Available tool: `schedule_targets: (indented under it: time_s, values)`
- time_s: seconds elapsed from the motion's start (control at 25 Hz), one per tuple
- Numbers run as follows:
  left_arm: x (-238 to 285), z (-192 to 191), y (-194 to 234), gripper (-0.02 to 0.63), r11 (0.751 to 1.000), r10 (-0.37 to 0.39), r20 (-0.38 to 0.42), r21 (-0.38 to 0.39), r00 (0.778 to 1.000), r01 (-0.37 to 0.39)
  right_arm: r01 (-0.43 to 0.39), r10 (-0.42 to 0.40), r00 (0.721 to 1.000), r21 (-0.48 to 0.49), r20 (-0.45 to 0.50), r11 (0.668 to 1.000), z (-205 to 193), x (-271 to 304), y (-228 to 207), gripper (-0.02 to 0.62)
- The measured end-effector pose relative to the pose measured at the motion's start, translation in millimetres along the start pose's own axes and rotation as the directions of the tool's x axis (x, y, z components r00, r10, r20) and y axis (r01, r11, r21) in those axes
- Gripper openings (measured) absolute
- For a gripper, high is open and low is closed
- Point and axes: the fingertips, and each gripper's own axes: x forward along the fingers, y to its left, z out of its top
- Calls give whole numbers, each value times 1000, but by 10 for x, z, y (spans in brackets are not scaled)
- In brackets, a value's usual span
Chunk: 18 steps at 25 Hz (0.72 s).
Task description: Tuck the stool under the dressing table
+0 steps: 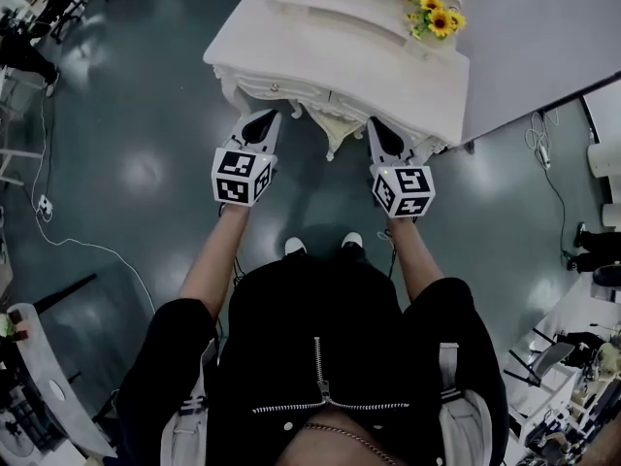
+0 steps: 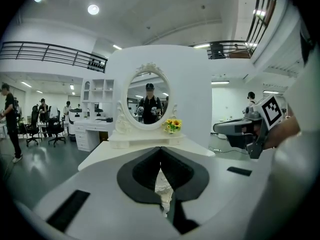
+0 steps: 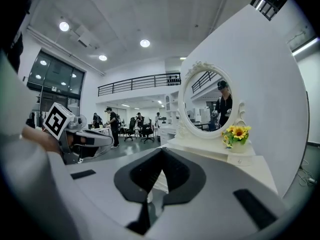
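Observation:
The white dressing table stands in front of me, with an oval mirror and a small pot of sunflowers on its raised back shelf. No stool shows in any view. My left gripper hangs in the air just before the table's front edge on the left. Its jaws are shut, with nothing between them. The right gripper hangs level with it on the right, also shut and empty. Each gripper view looks over the tabletop at the mirror and catches the other gripper to the side.
A white partition wall rises behind the table. My shoes stand on the dark glossy floor close to the table. A cable trails over the floor at left. Desks, office chairs and a person are farther off on the left.

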Motion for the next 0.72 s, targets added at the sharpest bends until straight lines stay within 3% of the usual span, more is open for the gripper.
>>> schedule_targets:
  time_s: [0.72]
  values:
    - [-282,-12,-125,21,999,-6,17,35,1000,5,8,-8,1000,1,28,1000,-33,-252,195,3]
